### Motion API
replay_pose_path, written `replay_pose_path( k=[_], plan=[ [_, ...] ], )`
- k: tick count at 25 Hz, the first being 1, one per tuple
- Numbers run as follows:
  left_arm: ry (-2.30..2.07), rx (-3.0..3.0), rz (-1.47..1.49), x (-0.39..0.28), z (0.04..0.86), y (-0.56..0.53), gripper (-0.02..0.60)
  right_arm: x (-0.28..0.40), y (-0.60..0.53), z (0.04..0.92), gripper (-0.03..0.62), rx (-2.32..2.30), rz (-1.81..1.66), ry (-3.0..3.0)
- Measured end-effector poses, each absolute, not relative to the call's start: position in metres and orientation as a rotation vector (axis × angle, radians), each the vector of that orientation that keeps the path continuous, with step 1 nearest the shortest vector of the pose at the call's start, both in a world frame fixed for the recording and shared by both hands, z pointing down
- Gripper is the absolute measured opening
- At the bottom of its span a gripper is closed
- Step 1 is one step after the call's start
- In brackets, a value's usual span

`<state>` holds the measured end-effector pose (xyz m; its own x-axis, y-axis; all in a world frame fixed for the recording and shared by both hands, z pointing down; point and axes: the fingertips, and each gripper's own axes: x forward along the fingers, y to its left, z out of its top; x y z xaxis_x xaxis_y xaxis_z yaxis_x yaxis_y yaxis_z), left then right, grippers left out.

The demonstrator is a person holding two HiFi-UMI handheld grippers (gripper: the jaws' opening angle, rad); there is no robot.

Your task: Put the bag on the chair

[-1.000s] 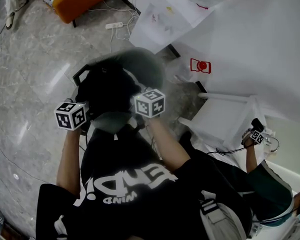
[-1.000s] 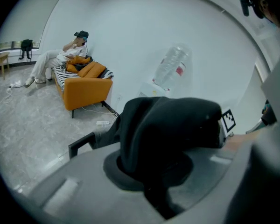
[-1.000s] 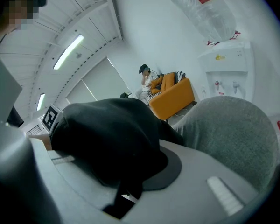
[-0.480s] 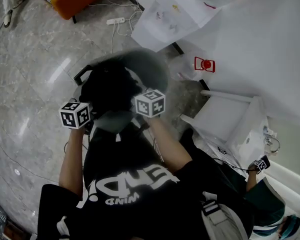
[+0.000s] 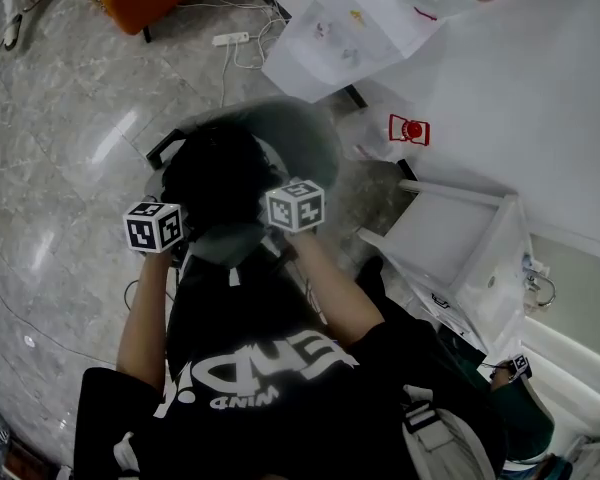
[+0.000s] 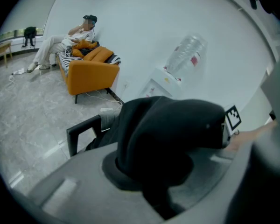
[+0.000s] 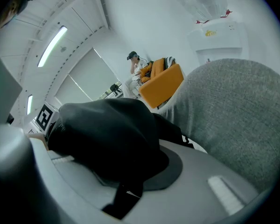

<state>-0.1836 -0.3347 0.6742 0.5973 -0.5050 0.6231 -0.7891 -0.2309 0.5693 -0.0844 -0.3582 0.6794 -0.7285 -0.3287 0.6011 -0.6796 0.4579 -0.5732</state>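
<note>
Ceiling lights (image 7: 51, 45) only right gripper view; head view: bag (image 5: 215, 173) over chair (image 5: 310, 133).

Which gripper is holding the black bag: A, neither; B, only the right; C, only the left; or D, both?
D: the black bag is pinched in the left gripper and in the right gripper, as each gripper's own view shows.

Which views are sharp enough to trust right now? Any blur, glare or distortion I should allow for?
Head view: the chair back is smeared and soft around the black bag; bright glare streaks the floor. Left gripper view: heavy fisheye bending, near jaws out of focus, the orange sofa behind fairly sharp. Right gripper view: same fisheye, jaws soft, ceiling light bright.
</note>
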Motion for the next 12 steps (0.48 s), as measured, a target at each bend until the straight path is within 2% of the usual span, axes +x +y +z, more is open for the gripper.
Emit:
replay_pose_path(
  k=[12],
  plan=[
    [-1.014,1.856,0.423,-0.179,0.694,-0.323,0.061,-0.077,-0.346,0.701,0.052,0.829,1.204,-2.248]
  ],
)
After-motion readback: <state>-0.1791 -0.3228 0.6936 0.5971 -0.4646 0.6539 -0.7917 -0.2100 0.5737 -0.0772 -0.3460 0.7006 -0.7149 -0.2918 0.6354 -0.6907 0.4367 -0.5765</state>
